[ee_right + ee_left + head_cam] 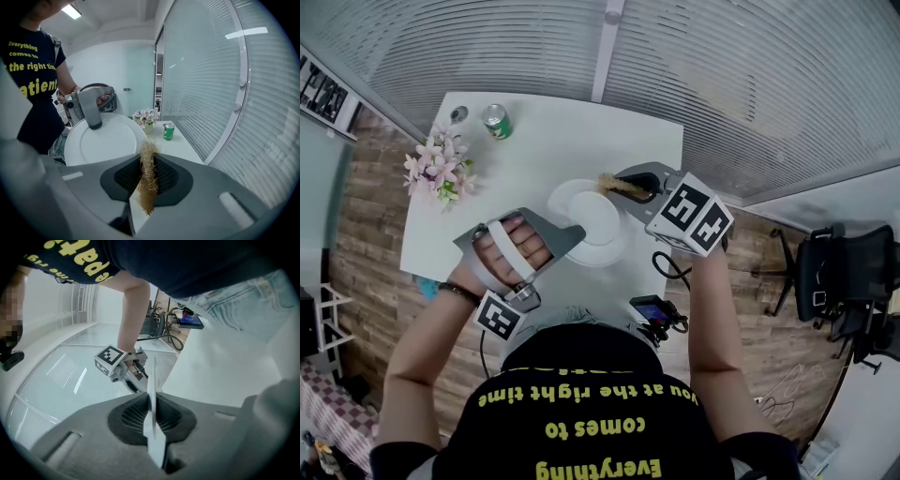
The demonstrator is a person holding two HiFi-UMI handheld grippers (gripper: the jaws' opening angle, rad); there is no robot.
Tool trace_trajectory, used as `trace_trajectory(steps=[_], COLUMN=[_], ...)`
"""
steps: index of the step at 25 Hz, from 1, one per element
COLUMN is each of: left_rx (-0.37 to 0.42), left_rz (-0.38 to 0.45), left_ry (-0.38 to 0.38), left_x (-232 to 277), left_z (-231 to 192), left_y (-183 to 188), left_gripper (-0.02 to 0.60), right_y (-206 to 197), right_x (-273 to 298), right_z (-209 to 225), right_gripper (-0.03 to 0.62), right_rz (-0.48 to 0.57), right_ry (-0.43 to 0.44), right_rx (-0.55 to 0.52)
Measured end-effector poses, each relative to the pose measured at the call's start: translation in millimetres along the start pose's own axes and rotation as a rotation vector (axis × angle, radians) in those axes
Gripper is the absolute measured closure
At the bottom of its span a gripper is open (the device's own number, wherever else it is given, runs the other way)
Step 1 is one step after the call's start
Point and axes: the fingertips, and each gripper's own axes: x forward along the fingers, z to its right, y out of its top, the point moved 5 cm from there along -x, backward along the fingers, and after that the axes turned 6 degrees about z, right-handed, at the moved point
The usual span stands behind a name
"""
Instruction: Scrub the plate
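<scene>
1. A person in a dark T-shirt (581,422) stands at a white table (544,141). The shirt's yellow lettering reads "Everything comes to you at the right time".
2. The left gripper (152,416) is clamped on the rim of a white plate (110,140). In the left gripper view the plate shows edge-on as a thin line running straight out from between the jaws.
3. The plate stands tilted over the near middle of the table, its face turned toward the right gripper (147,176). Whether its lower rim rests on the tabletop cannot be told.
4. The right gripper's jaws pinch a tan, fibrous scrubbing pad (148,180). The pad lies lengthwise along the jaws, and its frayed end juts out toward the plate's rim. Whether it touches the plate cannot be told.
5. A small dark device (654,309) with a lit screen sits at the table's near edge, just beside the right arm.
6. At the far end of the table stands a green drink can (496,121), its label too small to read. A bunch of pink flowers (439,169) is near it.
7. The room has a wood-plank floor (366,197) and a glass wall with slatted blinds (722,84) behind the table. A black office chair (834,272) stands well apart at the right of the head view.
</scene>
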Motion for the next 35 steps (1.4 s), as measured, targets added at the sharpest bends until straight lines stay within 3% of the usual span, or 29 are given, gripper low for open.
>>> trace_trajectory(steps=[25,35], left_rx=[-0.003,0.002], left_rz=[0.037,0.032], left_ry=[-0.026,-0.032], left_x=[4.5,5.0], left_z=[4.6,5.0], left_y=[8.4,5.9], left_gripper=[0.561,0.561], right_y=[66.5,75.9], right_x=[26.2,31.9], right_z=[-50.9,-57.9], right_gripper=[0.537,0.537], right_rz=[0.065,0.101], right_ry=[0.156,0.188], right_rx=[-0.239,-0.254])
